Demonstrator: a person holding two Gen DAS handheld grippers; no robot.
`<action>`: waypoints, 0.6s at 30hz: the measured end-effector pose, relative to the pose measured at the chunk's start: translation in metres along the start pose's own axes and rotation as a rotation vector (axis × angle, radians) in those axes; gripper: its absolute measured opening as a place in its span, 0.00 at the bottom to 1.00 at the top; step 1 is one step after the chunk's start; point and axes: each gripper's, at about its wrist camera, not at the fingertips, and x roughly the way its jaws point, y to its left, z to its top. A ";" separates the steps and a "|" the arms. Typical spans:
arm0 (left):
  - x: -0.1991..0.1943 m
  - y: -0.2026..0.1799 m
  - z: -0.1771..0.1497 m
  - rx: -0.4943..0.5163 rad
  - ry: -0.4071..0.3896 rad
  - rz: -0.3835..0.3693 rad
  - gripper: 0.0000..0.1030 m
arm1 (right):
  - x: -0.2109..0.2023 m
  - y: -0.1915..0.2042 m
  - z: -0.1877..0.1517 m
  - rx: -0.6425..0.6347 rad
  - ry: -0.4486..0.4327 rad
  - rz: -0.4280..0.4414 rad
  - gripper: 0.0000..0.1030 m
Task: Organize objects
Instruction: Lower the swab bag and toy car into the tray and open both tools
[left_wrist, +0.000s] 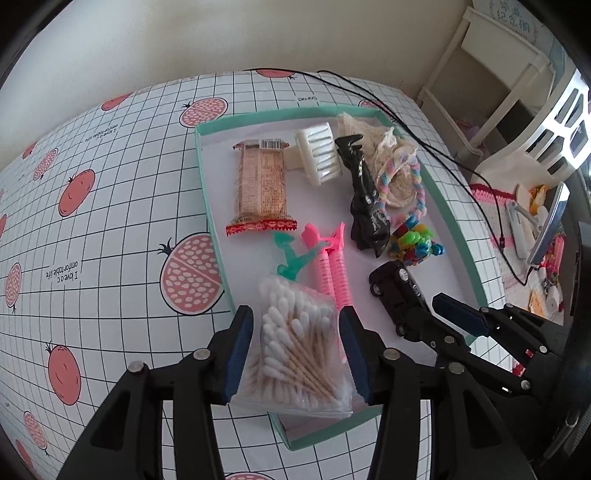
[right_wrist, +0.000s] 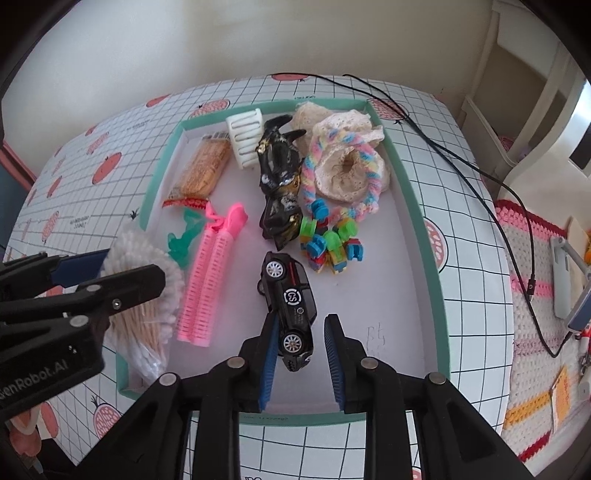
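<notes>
A shallow teal-rimmed tray (left_wrist: 207, 177) (right_wrist: 424, 229) lies on the pomegranate-print table (left_wrist: 110, 221). My left gripper (left_wrist: 297, 347) (right_wrist: 122, 273) is shut on a clear bag of cotton swabs (left_wrist: 299, 350) (right_wrist: 144, 295), which hangs over the tray's front left corner. A black toy car (right_wrist: 291, 299) (left_wrist: 395, 291) rests on the tray floor near the front. My right gripper (right_wrist: 301, 354) is open and straddles the car's near end; the left pad touches it, while a gap shows at the right pad.
The tray also holds a cracker pack (left_wrist: 262, 184), a white comb clip (left_wrist: 319, 155), a black wrapper (left_wrist: 365, 206), lace with a pastel braided ring (right_wrist: 343, 166), bright plastic blocks (right_wrist: 328, 243), pink rollers (right_wrist: 207, 280) and a green clip (right_wrist: 184, 236). A black cable (right_wrist: 461, 158) crosses the table's right side.
</notes>
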 end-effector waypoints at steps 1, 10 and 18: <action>-0.002 0.000 0.001 0.001 -0.004 -0.003 0.48 | -0.002 -0.001 0.001 0.003 -0.006 0.002 0.27; -0.026 0.001 0.008 -0.010 -0.086 0.030 0.48 | -0.016 0.000 0.007 0.022 -0.057 0.028 0.27; -0.030 0.020 0.006 -0.070 -0.124 0.096 0.48 | -0.016 0.001 0.009 0.027 -0.071 0.022 0.27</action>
